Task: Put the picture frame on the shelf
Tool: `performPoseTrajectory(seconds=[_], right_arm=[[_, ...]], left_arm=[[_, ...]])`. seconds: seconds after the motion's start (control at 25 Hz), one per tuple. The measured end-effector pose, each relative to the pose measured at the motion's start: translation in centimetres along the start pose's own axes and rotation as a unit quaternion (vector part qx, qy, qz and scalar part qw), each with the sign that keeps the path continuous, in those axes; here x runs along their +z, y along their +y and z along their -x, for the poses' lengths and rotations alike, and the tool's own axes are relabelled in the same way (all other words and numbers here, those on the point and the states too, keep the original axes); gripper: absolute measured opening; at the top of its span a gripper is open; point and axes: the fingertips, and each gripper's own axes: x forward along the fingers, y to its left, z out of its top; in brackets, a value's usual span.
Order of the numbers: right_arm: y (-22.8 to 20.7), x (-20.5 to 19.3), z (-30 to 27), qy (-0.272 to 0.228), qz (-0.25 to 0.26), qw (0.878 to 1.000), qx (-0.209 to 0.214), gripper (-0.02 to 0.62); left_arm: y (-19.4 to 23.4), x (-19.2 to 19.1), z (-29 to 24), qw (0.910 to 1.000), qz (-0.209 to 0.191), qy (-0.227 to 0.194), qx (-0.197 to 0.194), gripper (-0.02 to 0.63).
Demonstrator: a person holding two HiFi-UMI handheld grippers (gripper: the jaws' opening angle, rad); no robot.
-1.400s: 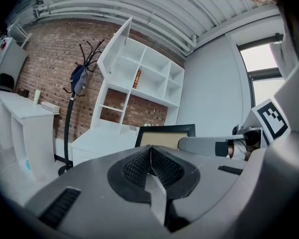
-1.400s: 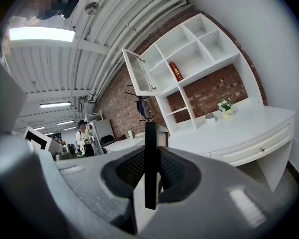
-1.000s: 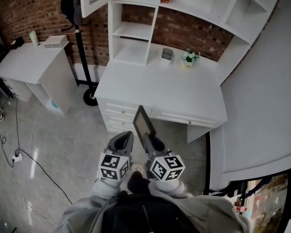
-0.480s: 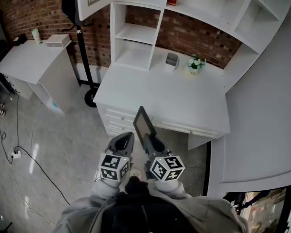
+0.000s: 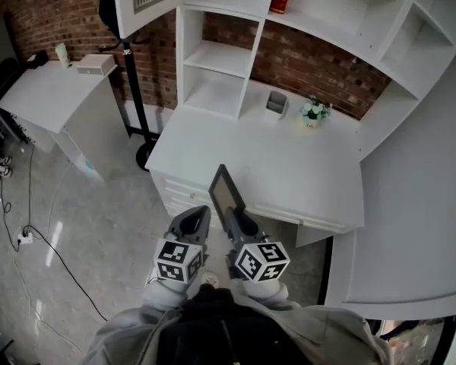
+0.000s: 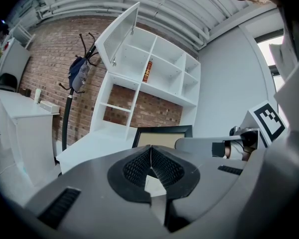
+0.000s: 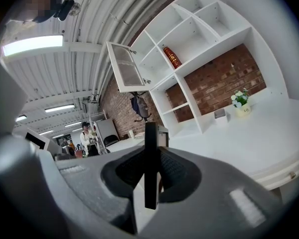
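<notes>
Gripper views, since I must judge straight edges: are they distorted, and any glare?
Right gripper view: strong fisheye bows the shelf, and a ceiling light blows out at upper left. Left gripper view: same bowing, dark corners. Head view: pale glare streaks on the floor.

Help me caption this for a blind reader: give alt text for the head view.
Seen from above, the right gripper is shut on a dark picture frame, held upright before a white desk with open shelves against a brick wall. The left gripper, shut and empty, is beside it.
</notes>
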Motion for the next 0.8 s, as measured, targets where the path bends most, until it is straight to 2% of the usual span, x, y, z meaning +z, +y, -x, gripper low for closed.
performPoseTrajectory(seconds=[0.28,0.48,0.8], right_arm=[[-2.6,0.7,-2.6,0.008,-0.006,1.000,0.015,0.057],[-3.3,0.3,-3.2,0.014,-0.016,1.000,0.018,0.057],[-3.6,0.0,-3.9,0.022,-0.029,0.999,0.024,0.057]], left_arm=[[1.3,0.4,-2.9,0.9998,0.001,-0.004,0.021,0.005],[1.7,0.0,-3.4,0.9994,0.011,0.009,0.033,0.005],[2.3,0.2,-3.5,0.9987,0.015,0.007,0.049,0.005]])
